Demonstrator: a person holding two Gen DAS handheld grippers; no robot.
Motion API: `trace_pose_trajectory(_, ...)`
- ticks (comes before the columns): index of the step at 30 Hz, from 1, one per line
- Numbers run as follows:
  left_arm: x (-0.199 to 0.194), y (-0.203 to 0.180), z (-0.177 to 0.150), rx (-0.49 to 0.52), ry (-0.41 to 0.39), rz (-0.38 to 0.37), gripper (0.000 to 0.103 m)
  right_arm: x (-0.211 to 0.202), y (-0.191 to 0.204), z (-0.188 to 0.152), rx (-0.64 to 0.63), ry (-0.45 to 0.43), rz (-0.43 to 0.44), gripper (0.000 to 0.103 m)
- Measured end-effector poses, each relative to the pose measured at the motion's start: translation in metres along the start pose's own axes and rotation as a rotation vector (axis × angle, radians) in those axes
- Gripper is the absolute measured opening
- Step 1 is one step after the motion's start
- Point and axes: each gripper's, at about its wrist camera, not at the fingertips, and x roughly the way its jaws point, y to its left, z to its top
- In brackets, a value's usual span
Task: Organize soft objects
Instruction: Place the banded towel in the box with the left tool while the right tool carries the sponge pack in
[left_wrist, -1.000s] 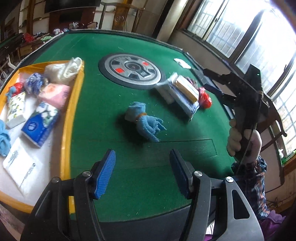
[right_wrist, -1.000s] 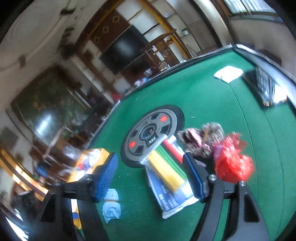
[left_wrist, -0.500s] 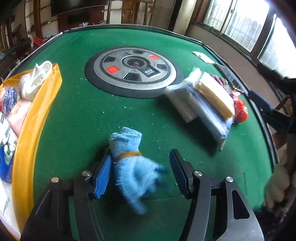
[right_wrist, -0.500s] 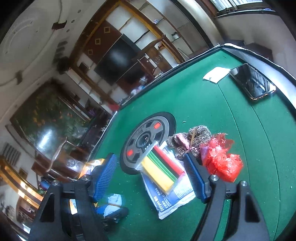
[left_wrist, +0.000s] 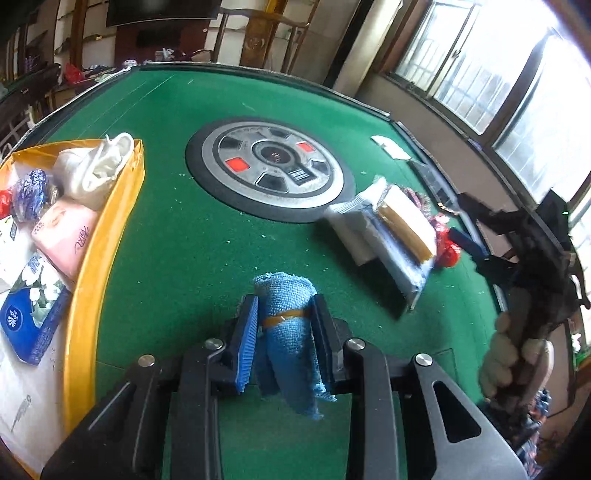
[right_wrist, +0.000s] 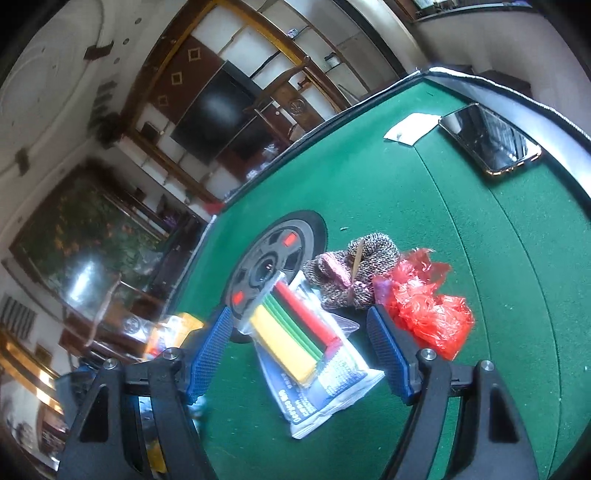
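Left wrist view: the left gripper (left_wrist: 284, 332), apart half a second ago, now clamps the towel (left_wrist: 288, 325), a fuzzy blue roll with a rubber band, at lower centre; it looks ready to go to the yellow tray (left_wrist: 107, 236) at left.

Right wrist view: the right gripper (right_wrist: 301, 350) stays apart over a glossy packet (right_wrist: 314, 354); knitted wool (right_wrist: 351, 269) and crinkly red plastic (right_wrist: 428, 310) lie beyond.
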Motion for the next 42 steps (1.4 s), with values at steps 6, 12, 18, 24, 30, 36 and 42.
trace_pose_trajectory(6, -0.017, 0.006, -0.003, 0.019, -0.017, -0.093, 0.026, 0.011, 0.019, -0.005, -0.097, 0.033, -0.067, 0.071)
trace_pose_trajectory(12, -0.044, 0.02, -0.007, 0.034, -0.044, -0.148, 0.026, 0.041, 0.047, 0.0, -0.251, 0.148, -0.181, 0.071)
trace_pose_trajectory(18, -0.077, 0.054, -0.015, -0.005, -0.109, -0.131, 0.026, 0.063, 0.08, -0.017, -0.404, 0.312, -0.204, 0.071)
trace_pose_trajectory(24, -0.108, 0.112, -0.024, -0.09, -0.166, -0.053, 0.026, 0.072, 0.094, -0.02, -0.437, 0.271, -0.336, 0.07)
trace_pose_trajectory(30, -0.125, 0.176, -0.042, -0.205, -0.171, 0.073, 0.026, 0.089, 0.097, -0.026, -0.449, 0.239, -0.472, 0.049)
trace_pose_trajectory(36, -0.132, 0.229, -0.06, -0.31, -0.129, 0.183, 0.026, 0.061, 0.109, -0.021, -0.373, 0.184, -0.381, 0.041)
trace_pose_trajectory(42, -0.123, 0.255, -0.055, -0.354, -0.088, 0.266, 0.05, 0.047, 0.144, -0.035, -0.386, 0.21, -0.249, 0.041)
